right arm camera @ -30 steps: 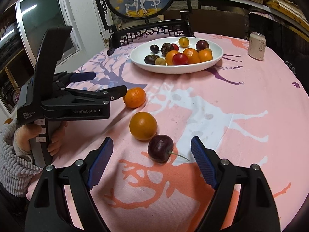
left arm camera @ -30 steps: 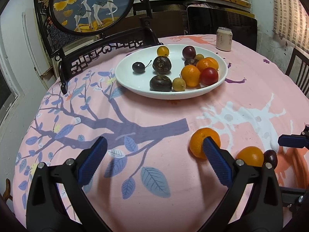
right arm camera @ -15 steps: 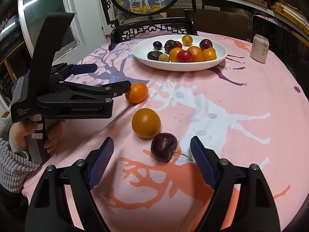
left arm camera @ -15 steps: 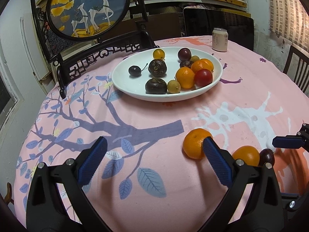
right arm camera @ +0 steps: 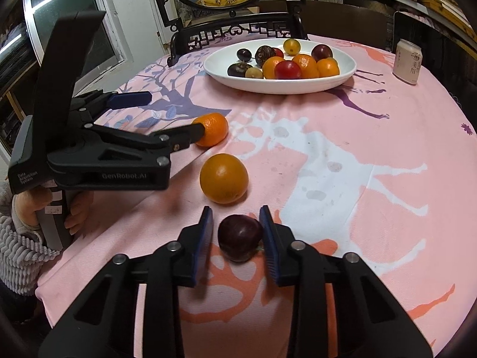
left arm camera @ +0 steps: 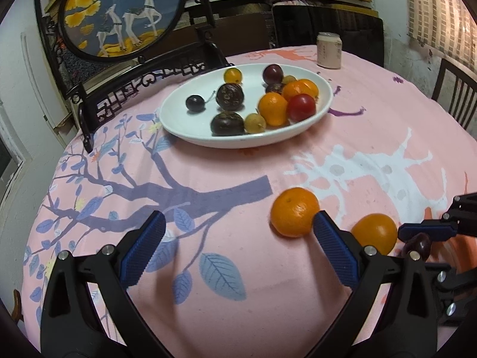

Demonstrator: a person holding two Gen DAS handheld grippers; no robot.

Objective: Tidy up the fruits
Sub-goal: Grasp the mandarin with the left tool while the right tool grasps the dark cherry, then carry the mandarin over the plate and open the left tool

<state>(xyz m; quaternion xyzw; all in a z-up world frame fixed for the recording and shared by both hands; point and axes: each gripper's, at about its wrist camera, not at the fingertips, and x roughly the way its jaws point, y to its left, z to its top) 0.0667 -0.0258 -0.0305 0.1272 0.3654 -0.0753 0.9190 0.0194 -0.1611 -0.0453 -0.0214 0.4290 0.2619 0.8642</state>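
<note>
A white plate (left arm camera: pixel 179 125) (right arm camera: pixel 342 74) with several fruits stands at the far side of the pink tablecloth. A tangerine (left arm camera: pixel 294 211) (right arm camera: pixel 212 129), an orange (left arm camera: pixel 374 232) (right arm camera: pixel 223 178) and a dark cherry (right arm camera: pixel 240 237) (left arm camera: pixel 419 245) lie on the cloth nearer me. My right gripper (right arm camera: pixel 237 235) has its pads closed against both sides of the cherry, which rests on the cloth. My left gripper (left arm camera: pixel 235 247) is open and empty, its right finger (left arm camera: pixel 334 247) beside the tangerine.
A drink can (left arm camera: pixel 328 50) (right arm camera: pixel 407 61) stands beyond the plate on the right. A carved black chair (left arm camera: pixel 143 80) and a round deer picture (left arm camera: pixel 122 12) are behind the table. Another chair (left arm camera: pixel 456 95) is at the right edge.
My right gripper has moved forward and closed from wide open onto the cherry. My left gripper has stayed open and drifted slightly towards the tangerine.
</note>
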